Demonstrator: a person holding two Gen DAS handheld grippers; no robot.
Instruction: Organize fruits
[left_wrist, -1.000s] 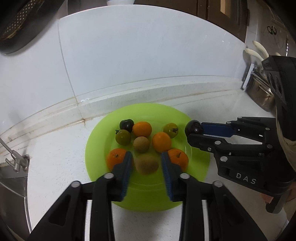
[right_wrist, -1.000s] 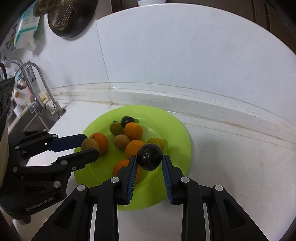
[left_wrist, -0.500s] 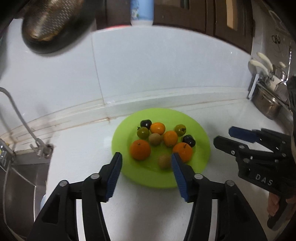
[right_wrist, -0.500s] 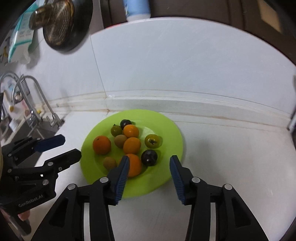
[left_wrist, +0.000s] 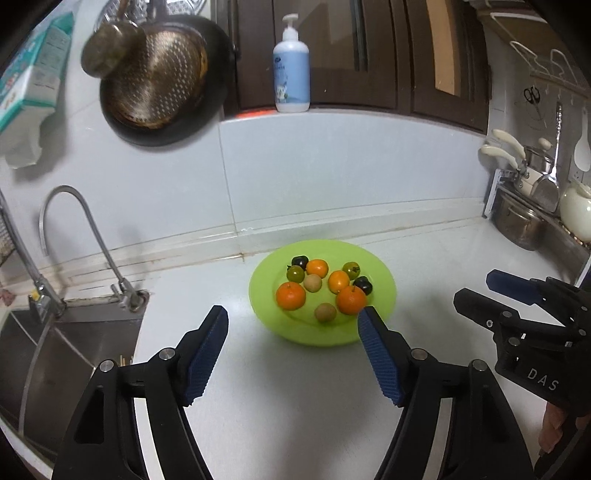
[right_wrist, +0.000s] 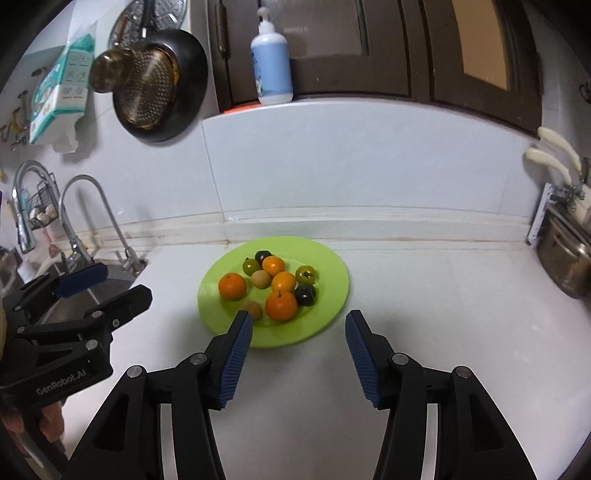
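A lime green plate (left_wrist: 380, 295) (right_wrist: 332, 269) sits on the white counter and holds several fruits: oranges (left_wrist: 290, 295) (right_wrist: 281, 305), brown kiwis (left_wrist: 325, 312) (right_wrist: 252, 309), green plums (left_wrist: 296, 273) (right_wrist: 306, 274) and dark plums (left_wrist: 363, 284) (right_wrist: 305, 294). My left gripper (left_wrist: 293, 319) is open and empty, held back from the plate's near edge. My right gripper (right_wrist: 299, 321) is open and empty, also back from the plate. Each gripper shows in the other's view: the right one (left_wrist: 491, 295), the left one (right_wrist: 110, 284).
A sink (left_wrist: 48, 354) with a curved tap (left_wrist: 74, 229) lies to the left. Metal pots (left_wrist: 524, 225) (right_wrist: 565, 258) stand at the right. A pan (left_wrist: 162, 81) hangs on the wall; a soap bottle (left_wrist: 291, 66) stands on the ledge.
Both grippers opened, let go of a kiwi and a dark plum onto the plate, and pulled back and up away from the plate.
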